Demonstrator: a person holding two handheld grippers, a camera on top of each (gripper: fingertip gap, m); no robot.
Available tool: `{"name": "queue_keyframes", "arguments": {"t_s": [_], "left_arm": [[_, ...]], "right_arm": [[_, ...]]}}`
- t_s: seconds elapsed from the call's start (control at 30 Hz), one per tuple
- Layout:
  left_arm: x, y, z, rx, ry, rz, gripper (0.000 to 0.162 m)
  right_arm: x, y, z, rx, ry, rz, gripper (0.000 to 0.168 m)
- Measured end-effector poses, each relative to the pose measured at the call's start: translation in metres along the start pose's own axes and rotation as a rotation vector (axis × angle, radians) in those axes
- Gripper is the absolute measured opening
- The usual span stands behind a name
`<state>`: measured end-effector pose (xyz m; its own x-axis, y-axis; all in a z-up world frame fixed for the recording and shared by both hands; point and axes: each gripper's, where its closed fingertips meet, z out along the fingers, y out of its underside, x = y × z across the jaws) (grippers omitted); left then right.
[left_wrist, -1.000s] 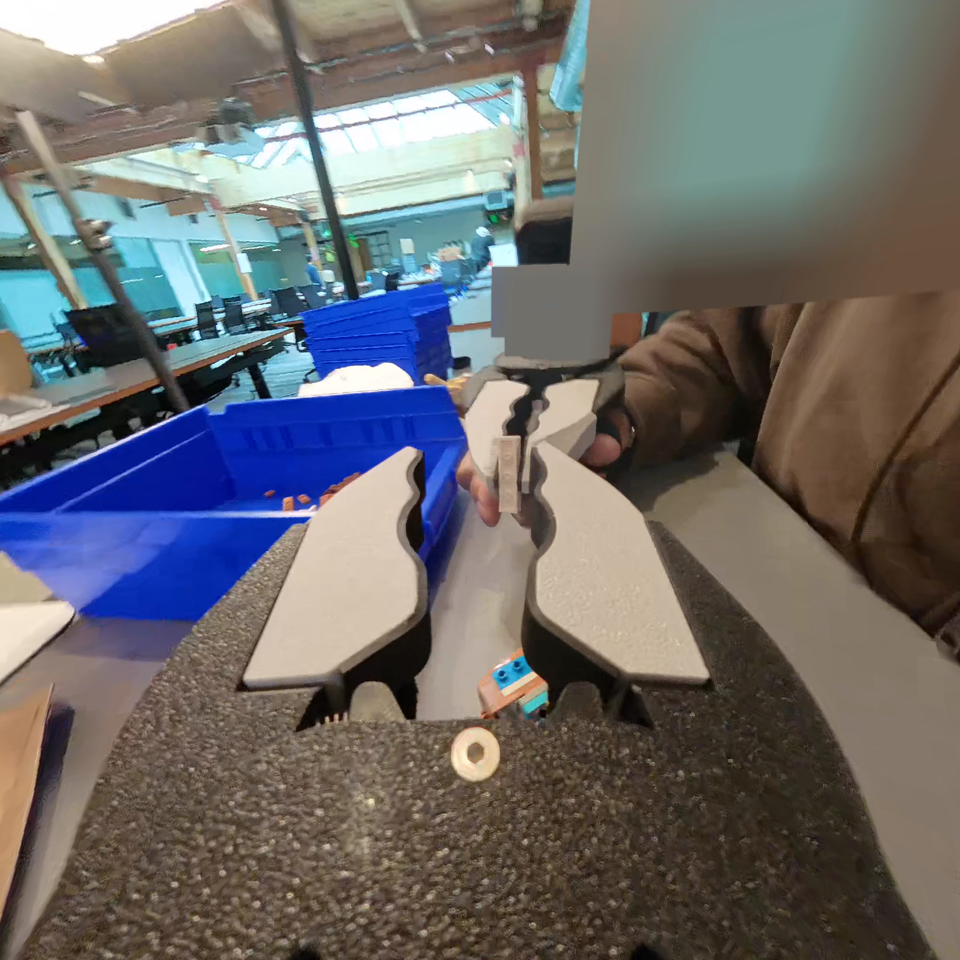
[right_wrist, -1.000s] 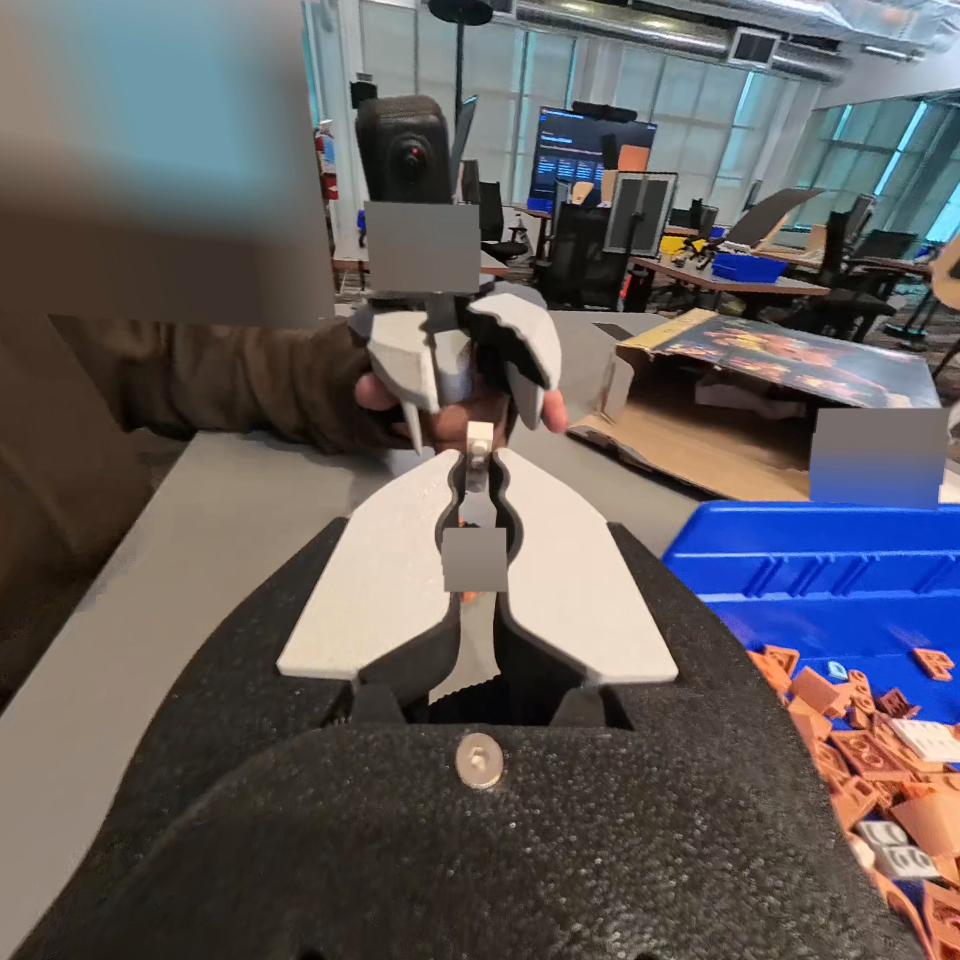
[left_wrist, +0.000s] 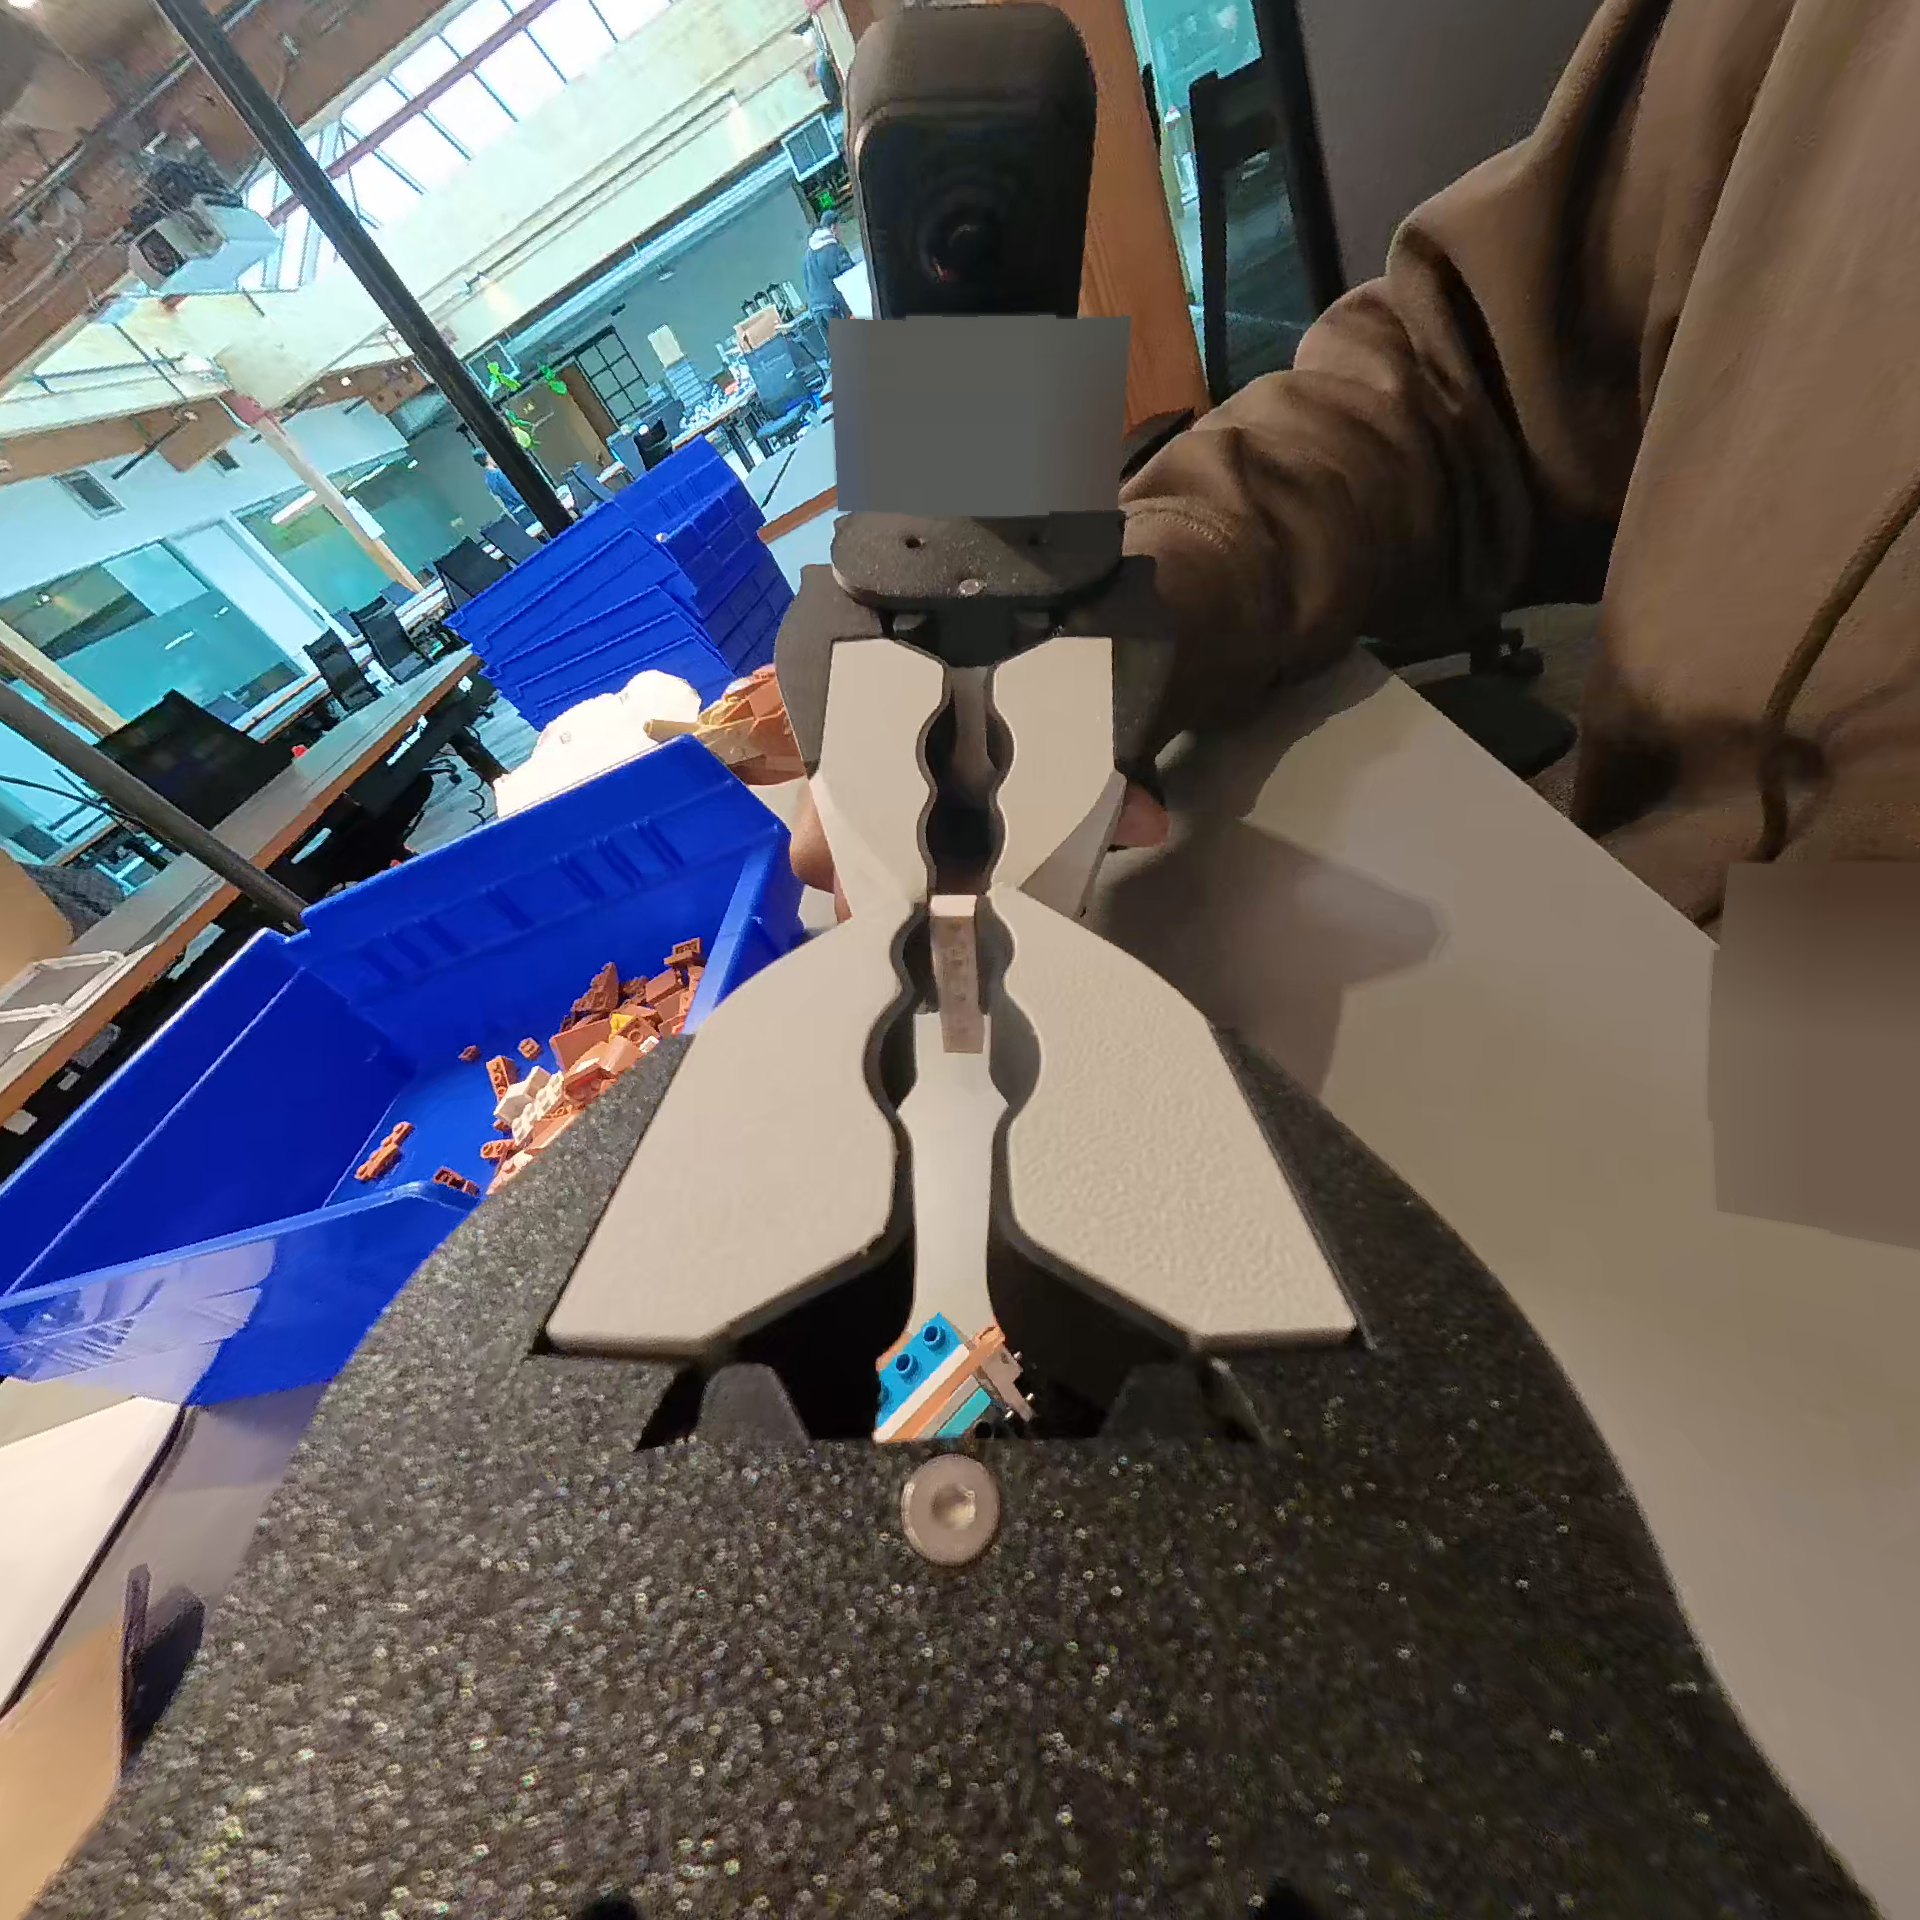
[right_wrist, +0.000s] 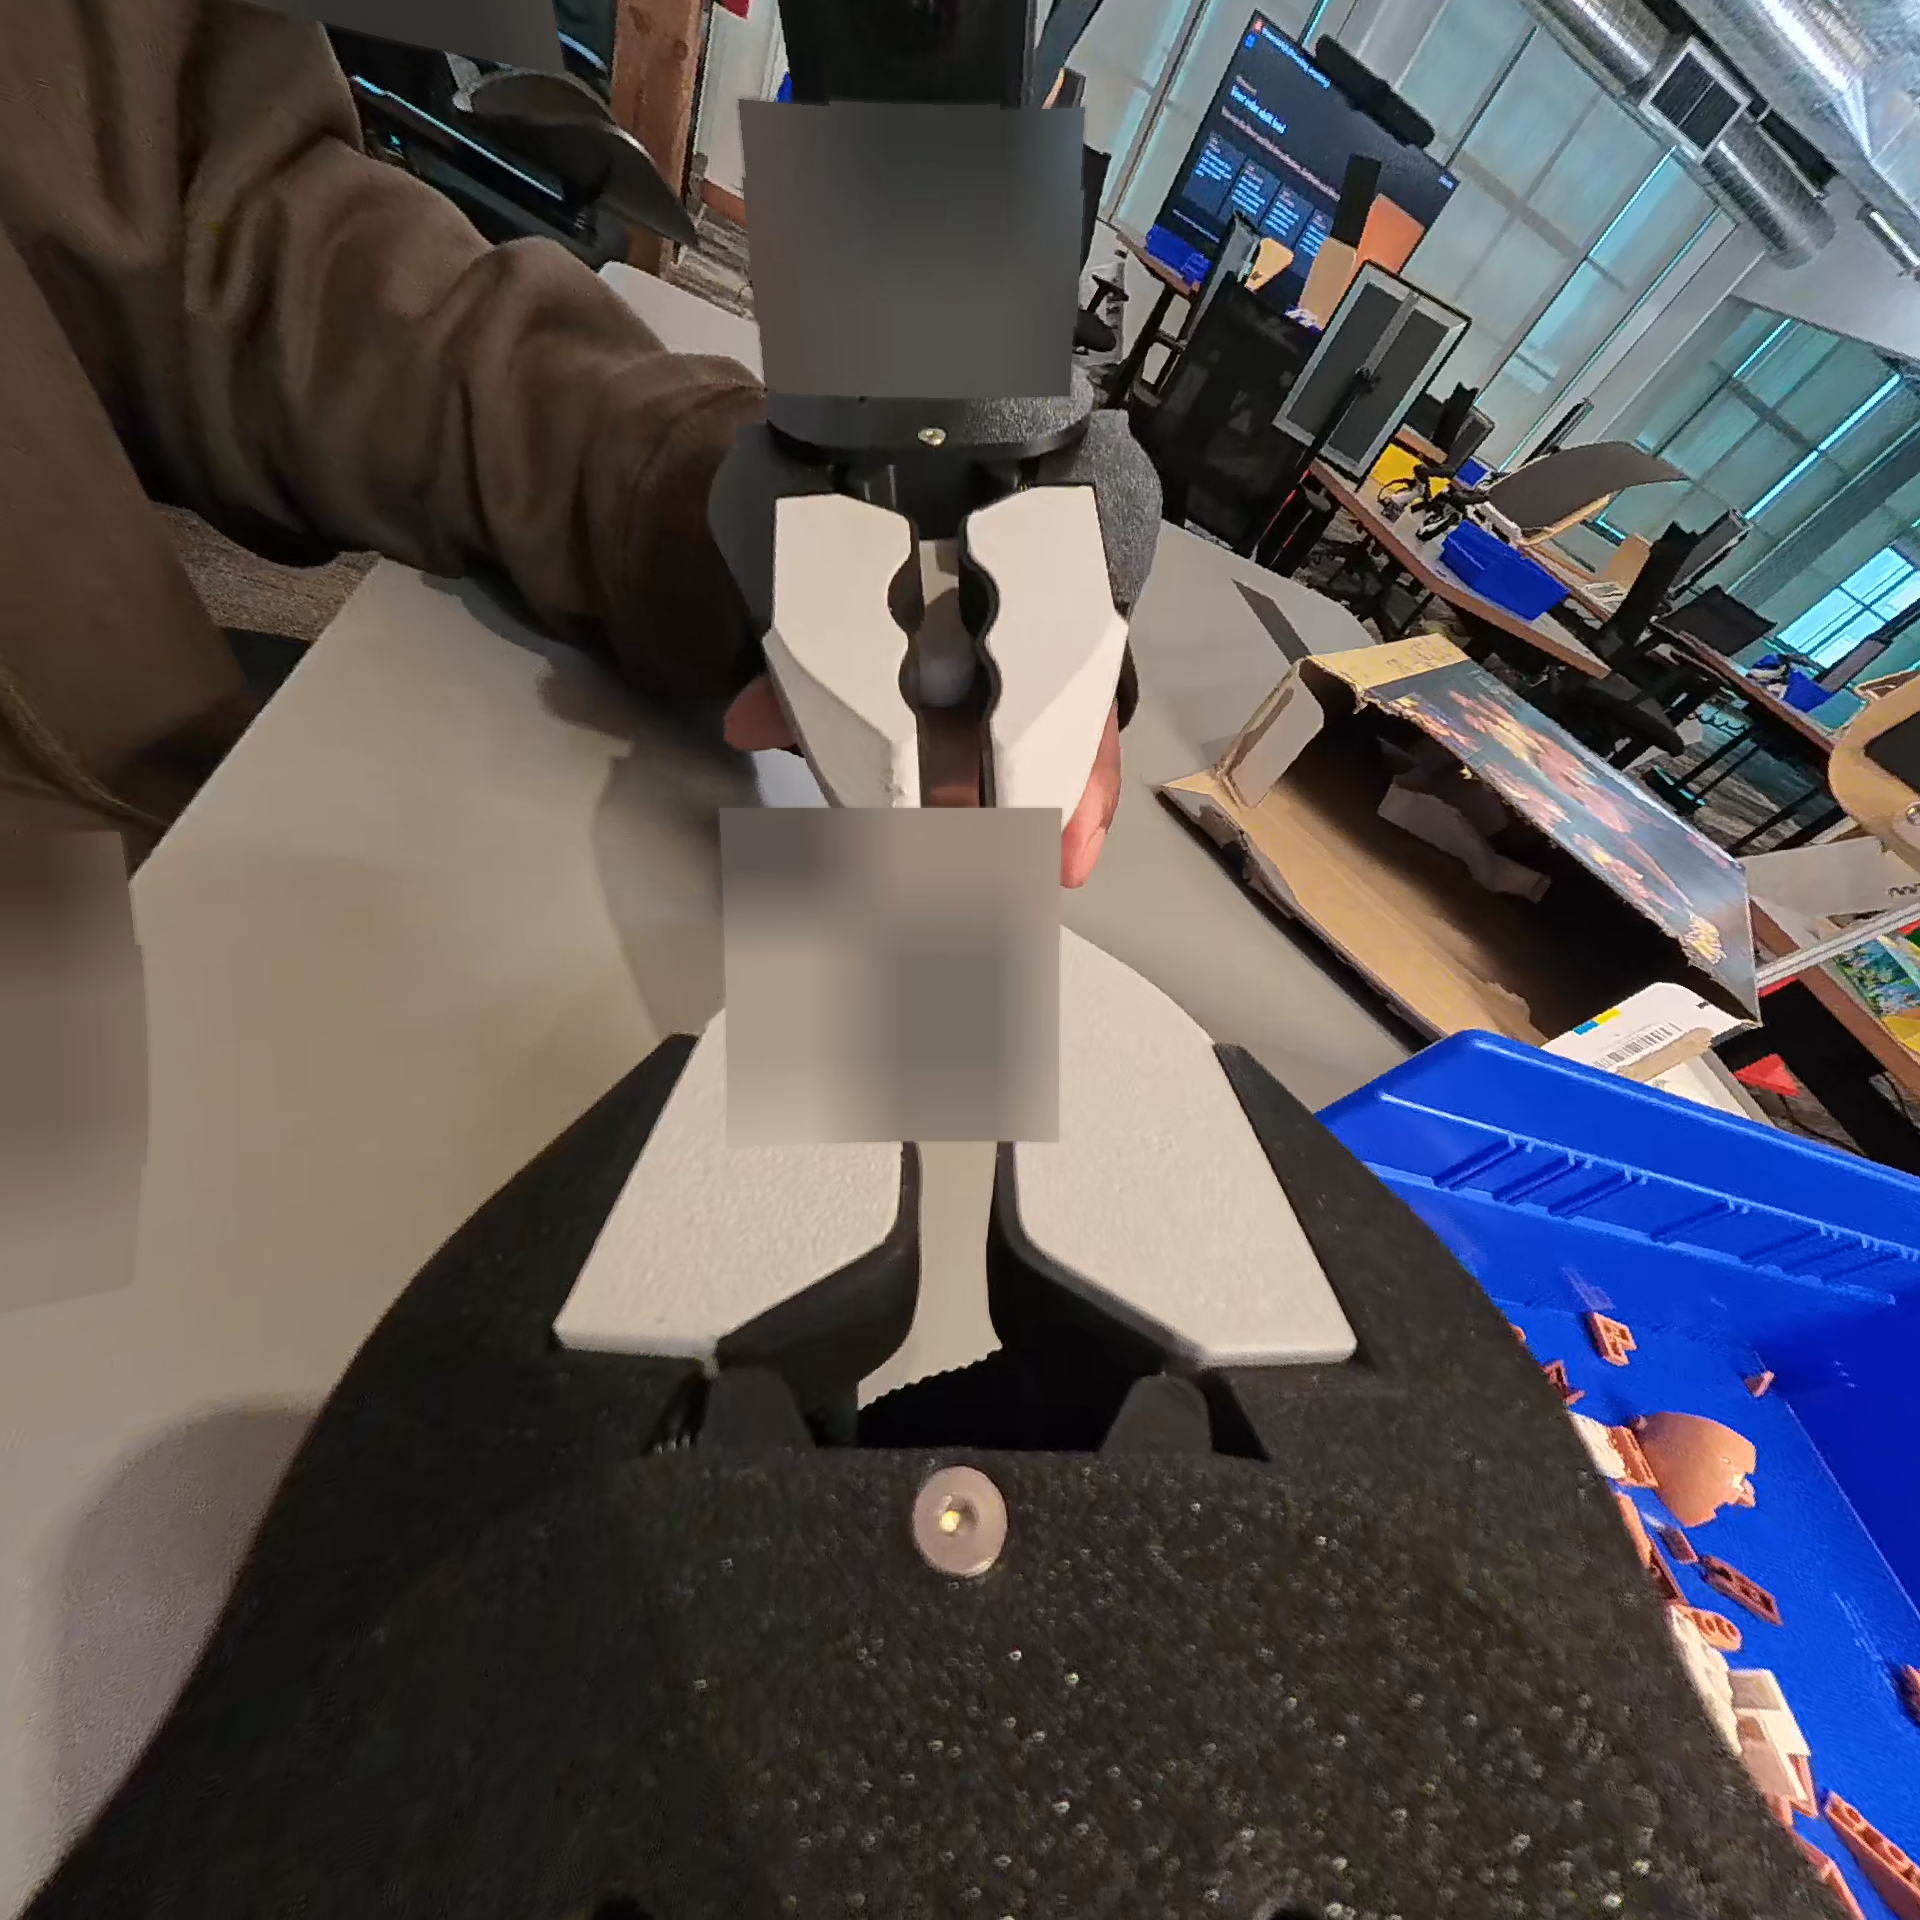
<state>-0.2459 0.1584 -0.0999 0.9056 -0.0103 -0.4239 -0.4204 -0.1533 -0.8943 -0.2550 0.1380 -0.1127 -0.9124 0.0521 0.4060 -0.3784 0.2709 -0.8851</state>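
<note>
Grippers are nose to nose over a grey table, tips meeting in mid-air. The left gripper has its jaws pulled in narrow around a small pale flat brick, which stands on edge between the fingertips. The right gripper faces it from the far side, jaws also nearly together, its tips right at the top end of that same brick. From the left wrist view I honestly can't tell which of the two is really clamping it, maybe both.

The right wrist view doesn't help: a blur patch sits right over that gripper's own tips, so the grip there is hidden. Farther off in it you see the left gripper head on, jaws narrow with a thin dark gap between them.

Off to the left in the left wrist view is a blue bin with a heap of brown and tan bricks piled at its near right corner. A little blue and orange brick assembly peeks out low down behind the left gripper's fingers. An opened cardboard box lies on the table far right in the right wrist view. Brown sleeves on the person holding both tools.
</note>
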Motion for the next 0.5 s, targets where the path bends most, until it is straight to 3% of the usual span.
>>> {"name": "queue_keyframes", "arguments": {"t_s": [0.5], "left_arm": [[-0.0016,-0.0054,-0.0027,0.029,0.007,-0.047,0.008]], "right_arm": [[0.0002,-0.0054,-0.0003,0.029,-0.015,0.026,0.007]]}}
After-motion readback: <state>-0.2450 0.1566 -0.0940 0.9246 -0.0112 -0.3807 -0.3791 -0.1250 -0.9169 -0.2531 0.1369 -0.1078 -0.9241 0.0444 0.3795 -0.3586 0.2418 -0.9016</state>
